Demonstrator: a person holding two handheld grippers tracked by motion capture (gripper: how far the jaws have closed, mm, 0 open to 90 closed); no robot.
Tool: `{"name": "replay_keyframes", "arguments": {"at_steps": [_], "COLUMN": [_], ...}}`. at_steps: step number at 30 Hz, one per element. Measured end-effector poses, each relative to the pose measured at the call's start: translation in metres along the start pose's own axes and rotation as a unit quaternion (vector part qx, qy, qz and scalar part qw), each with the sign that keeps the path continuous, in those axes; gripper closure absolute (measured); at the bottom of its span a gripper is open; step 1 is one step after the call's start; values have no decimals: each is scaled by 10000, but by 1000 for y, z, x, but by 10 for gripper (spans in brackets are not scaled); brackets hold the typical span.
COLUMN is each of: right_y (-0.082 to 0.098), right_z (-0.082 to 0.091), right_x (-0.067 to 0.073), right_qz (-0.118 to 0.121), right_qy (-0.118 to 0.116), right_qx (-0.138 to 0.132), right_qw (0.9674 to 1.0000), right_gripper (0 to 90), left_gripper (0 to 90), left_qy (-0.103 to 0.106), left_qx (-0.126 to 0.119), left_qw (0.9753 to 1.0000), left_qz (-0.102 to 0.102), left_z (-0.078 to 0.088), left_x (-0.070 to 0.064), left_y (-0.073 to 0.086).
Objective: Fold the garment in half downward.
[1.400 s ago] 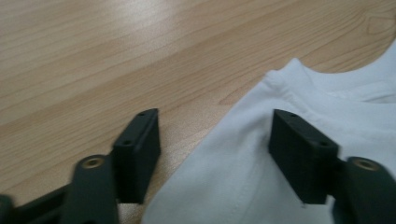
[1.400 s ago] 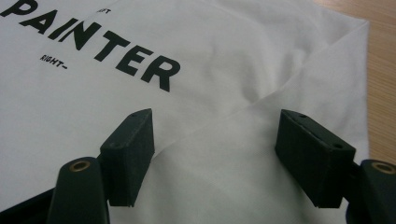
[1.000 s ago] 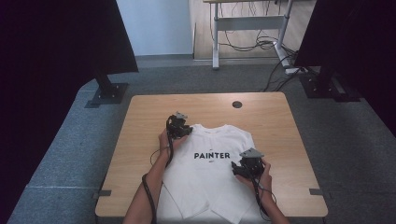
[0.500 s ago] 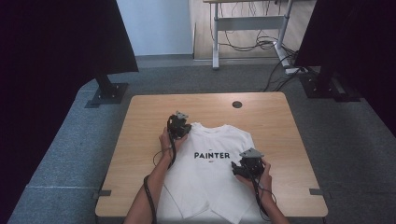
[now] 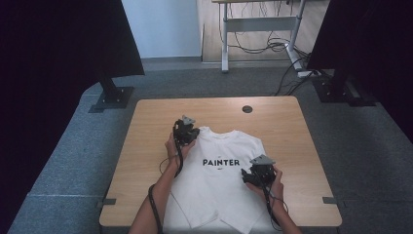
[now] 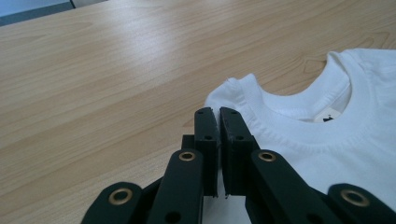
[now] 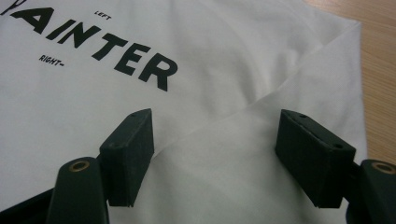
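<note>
White cotton T-shirt [image 5: 221,180] with black "PAINTER" lettering lies flat on the pale wooden table [image 5: 146,126], its ribbed collar just ahead of the left gripper [image 6: 216,116]. That gripper reaches forward at the shirt's shoulder, its black jaws having just closed, pressed together on the soft shoulder fabric. Nearer the person, the right gripper [image 7: 212,140] hangs low over a creased sleeve fold, jaws wide apart, gripping nothing.

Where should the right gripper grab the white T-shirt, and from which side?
Grip the folded sleeve edge of the T-shirt. The right gripper hangs open over it; that diagonal fold is a raised double layer, so probably come down from above, jaws straddling the fold.
</note>
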State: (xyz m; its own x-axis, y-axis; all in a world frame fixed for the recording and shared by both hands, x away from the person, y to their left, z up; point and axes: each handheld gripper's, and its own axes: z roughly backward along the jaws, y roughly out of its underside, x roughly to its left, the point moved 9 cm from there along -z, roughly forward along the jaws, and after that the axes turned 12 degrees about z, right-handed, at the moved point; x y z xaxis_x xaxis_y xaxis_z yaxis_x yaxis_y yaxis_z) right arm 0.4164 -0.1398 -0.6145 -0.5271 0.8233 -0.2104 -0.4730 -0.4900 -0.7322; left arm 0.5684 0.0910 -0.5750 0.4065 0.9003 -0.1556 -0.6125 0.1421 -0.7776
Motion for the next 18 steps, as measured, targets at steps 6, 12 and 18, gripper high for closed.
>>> {"name": "replay_keyframes", "arguments": {"at_steps": [6, 12, 18], "right_y": [0, 0, 0], "right_z": [0, 0, 0], "right_x": [0, 0, 0], "right_qz": [5, -3, -5], "right_qy": [9, -8, -42], "right_qx": [-4, 2, 5], "right_qw": [10000, 10000, 10000], "right_gripper": [277, 273, 261], "left_gripper": [859, 860, 860], "left_qy": [13, 7, -2], "left_qx": [-63, -102, -73], "left_qw": [10000, 9999, 10000], "left_qz": [-3, -27, -31], "left_z": [3, 5, 4], "left_x": [-2, -4, -6], "left_y": [-1, -1, -1]}}
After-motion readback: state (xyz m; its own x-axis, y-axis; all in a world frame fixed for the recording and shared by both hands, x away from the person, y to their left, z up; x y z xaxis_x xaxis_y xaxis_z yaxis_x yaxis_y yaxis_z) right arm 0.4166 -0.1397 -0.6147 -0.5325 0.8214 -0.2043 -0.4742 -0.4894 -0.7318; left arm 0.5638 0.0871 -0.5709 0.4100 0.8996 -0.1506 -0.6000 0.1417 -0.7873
